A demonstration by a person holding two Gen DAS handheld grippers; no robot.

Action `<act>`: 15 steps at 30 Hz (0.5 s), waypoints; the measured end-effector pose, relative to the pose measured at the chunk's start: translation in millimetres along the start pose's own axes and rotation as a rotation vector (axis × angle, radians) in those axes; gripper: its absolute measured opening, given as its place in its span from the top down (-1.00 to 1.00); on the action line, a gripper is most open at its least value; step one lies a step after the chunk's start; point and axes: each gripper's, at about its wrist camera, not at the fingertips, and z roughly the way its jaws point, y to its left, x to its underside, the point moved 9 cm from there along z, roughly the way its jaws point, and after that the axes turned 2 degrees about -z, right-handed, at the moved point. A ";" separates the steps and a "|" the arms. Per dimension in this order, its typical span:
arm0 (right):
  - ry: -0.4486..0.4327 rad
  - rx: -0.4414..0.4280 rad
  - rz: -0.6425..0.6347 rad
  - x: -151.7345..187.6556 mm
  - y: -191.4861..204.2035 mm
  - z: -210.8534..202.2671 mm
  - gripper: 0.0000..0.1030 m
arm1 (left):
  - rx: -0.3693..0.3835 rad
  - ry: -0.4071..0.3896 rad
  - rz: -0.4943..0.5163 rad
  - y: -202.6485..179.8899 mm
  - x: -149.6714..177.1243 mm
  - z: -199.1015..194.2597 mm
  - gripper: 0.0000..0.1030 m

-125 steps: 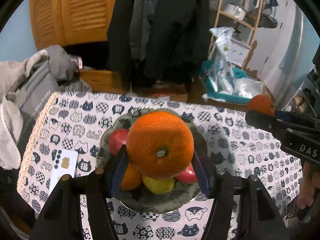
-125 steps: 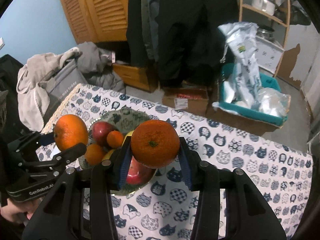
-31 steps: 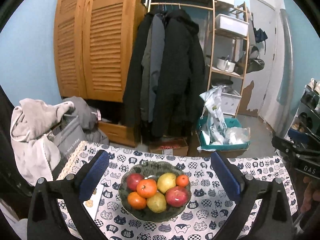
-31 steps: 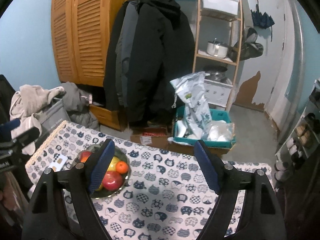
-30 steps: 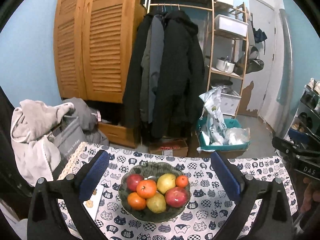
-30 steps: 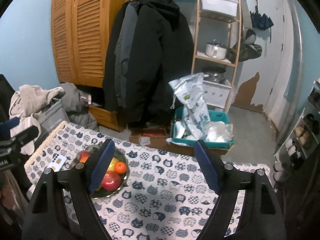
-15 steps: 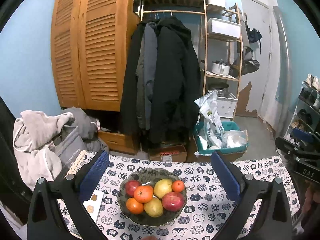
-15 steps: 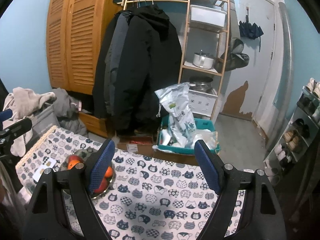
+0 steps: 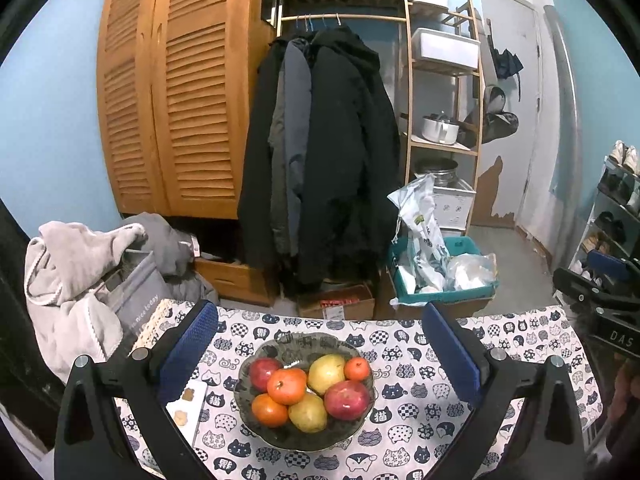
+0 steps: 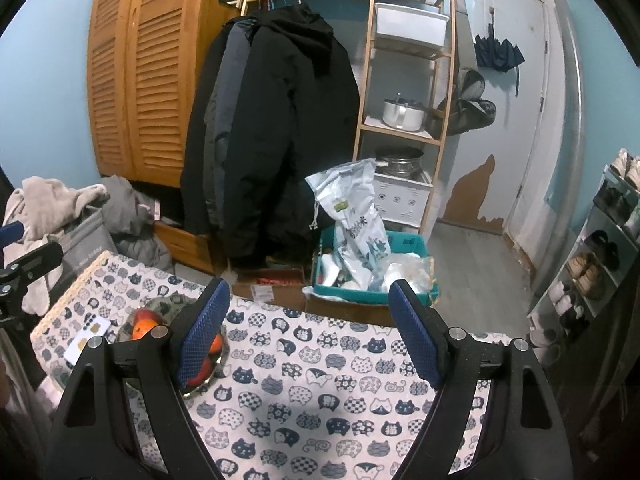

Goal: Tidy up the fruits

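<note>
- Fruits sit heaped in a dark glass bowl [image 9: 256, 420] on a table covered by a white cloth printed with navy cat faces [image 9: 404, 396]: two red apples [image 9: 346, 399], two yellow pears [image 9: 326, 368], and three orange tangerines [image 9: 286, 385].
- Left gripper [image 9: 318, 354], black with blue textured pads, hangs above the bowl with its fingers spread wide, gripping nothing.
- Right gripper [image 10: 308, 330] hovers over bare cloth to the right of the bowl, its fingers likewise spread and empty; its left finger hides part of the bowl [image 10: 160, 308].
- Seen from the left wrist, the right gripper's body [image 9: 600, 312] shows the white letters "DAS".
- A white card with small stickers [image 9: 188, 404] lies just left of the bowl.
- A grey bag [image 9: 132, 300] beside the table reads "nice today".
- Lettering on a white printed sack [image 10: 352, 216] in the teal crate [image 10: 404, 244] is too small to read.
</note>
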 end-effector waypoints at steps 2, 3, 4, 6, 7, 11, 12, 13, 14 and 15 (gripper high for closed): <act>0.001 0.001 -0.001 0.2 0.9 0.5 -0.57 | 0.000 -0.001 -0.001 0.3 -0.2 0.2 -0.99; 0.002 0.001 -0.001 0.2 1.0 0.4 -0.57 | 0.001 -0.002 -0.001 0.0 0.0 0.3 -0.99; 0.002 0.000 0.000 0.4 2.0 0.7 -0.57 | 0.000 -0.001 -0.001 0.1 0.2 0.8 -0.99; 0.002 0.001 -0.001 0.3 2.2 0.6 -0.57 | 0.003 0.005 -0.002 0.1 0.9 0.7 -1.00; 0.001 0.001 -0.001 0.1 2.2 0.9 -0.57 | 0.008 0.008 -0.003 -0.7 1.7 0.6 -0.99; 0.003 0.002 0.000 0.1 2.4 1.0 -0.57 | 0.005 0.012 -0.003 -1.4 2.2 1.1 -0.99; 0.004 0.002 0.000 0.3 2.4 0.5 -0.57 | 0.004 0.012 -0.003 -1.4 2.0 0.9 -1.00; 0.002 0.001 -0.001 0.0 2.3 0.3 -0.57 | 0.004 0.012 -0.003 -1.6 1.8 1.0 -0.99; 0.001 0.002 -0.001 -0.1 2.2 0.6 -0.57 | 0.005 0.013 -0.004 -2.2 1.8 1.2 -0.99; 0.002 0.003 -0.001 -0.1 2.2 1.0 -0.57 | 0.004 0.012 -0.004 -2.1 1.9 1.2 -0.99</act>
